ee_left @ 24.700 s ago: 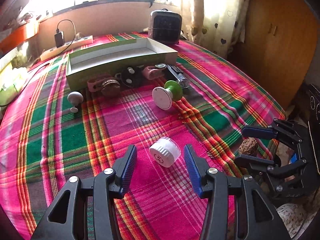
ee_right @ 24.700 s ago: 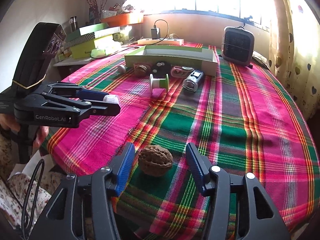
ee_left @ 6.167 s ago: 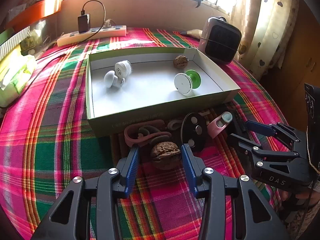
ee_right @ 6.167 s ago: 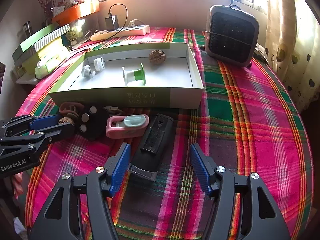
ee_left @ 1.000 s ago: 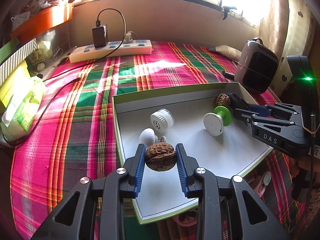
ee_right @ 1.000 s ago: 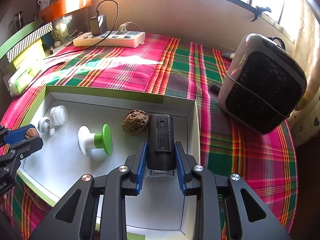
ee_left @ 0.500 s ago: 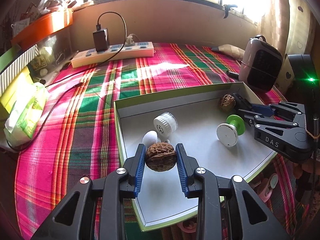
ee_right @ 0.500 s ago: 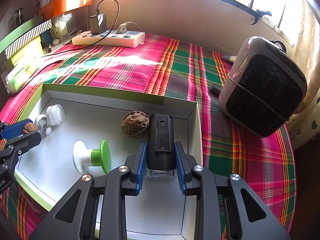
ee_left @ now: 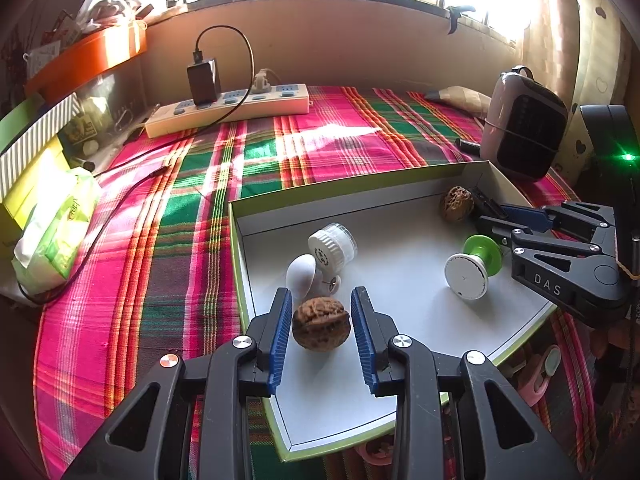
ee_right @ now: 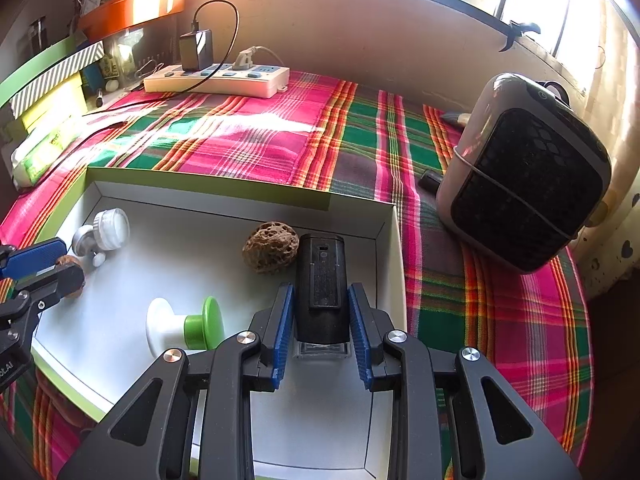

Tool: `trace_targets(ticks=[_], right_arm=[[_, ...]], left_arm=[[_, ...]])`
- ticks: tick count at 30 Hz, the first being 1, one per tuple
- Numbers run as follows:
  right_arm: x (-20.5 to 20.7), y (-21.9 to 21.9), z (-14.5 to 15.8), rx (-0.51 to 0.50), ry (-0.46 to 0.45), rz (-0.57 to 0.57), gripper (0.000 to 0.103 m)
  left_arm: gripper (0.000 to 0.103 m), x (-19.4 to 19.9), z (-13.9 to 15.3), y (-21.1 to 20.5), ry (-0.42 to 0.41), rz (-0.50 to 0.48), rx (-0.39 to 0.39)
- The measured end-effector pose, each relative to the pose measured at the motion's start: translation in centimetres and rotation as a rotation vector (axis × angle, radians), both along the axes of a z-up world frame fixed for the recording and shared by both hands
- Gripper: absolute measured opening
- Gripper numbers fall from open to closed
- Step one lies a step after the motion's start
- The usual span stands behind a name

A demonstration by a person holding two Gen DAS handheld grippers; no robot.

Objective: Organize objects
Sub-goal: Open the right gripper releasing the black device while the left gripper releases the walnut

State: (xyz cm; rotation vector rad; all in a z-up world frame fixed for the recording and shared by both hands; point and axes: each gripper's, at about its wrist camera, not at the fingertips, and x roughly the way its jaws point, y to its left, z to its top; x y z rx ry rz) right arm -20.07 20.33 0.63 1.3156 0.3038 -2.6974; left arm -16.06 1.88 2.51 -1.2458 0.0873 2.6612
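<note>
My left gripper [ee_left: 320, 306] is shut on a brown walnut [ee_left: 321, 328], held just above the near left part of the green-rimmed white box [ee_left: 235, 248]. My right gripper [ee_right: 322, 306] is shut on a black oblong device [ee_right: 321, 280] over the box's right end [ee_right: 394, 240], beside a pitted walnut [ee_right: 271, 252]. In the box lie a white capped jar [ee_left: 332, 242], a white knob [ee_left: 302, 276] and a green-and-white spool [ee_left: 474, 266]. The right gripper [ee_left: 520, 216] shows at the right of the left wrist view. The left gripper [ee_right: 40, 264] shows at the left edge of the right wrist view.
A grey heater [ee_right: 524, 192] stands right of the box on the plaid cloth. A white power strip [ee_left: 228, 108] with a charger lies at the back, and a tissue pack [ee_left: 56, 232] at the left. Pink items [ee_left: 536, 376] lie before the box's front wall.
The green-and-white spool has rolled a little toward the box's front edge. Both grippers have kept their grips and stayed where they were.
</note>
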Motion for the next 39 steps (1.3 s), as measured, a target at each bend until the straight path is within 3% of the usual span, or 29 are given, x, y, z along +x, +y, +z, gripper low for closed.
trace_targets(ticks=[19, 24, 39], right_arm=[[0.7, 0.0, 0.9, 0.000, 0.033, -0.007, 0.034], [1.4, 0.0, 1.3, -0.018, 0.049, -0.009, 0.049], [3.8, 0.2, 2.4, -0.051, 0.077, -0.020, 0.049]], left_arm=[[0.030, 0.7, 0.4, 0.0, 0.009, 0.003, -0.007], [0.034, 1.4, 1.1, -0.4, 0.028, 0.008, -0.005], [0.036, 3.3, 2.0, -0.9, 0.040, 0.007, 0.005]])
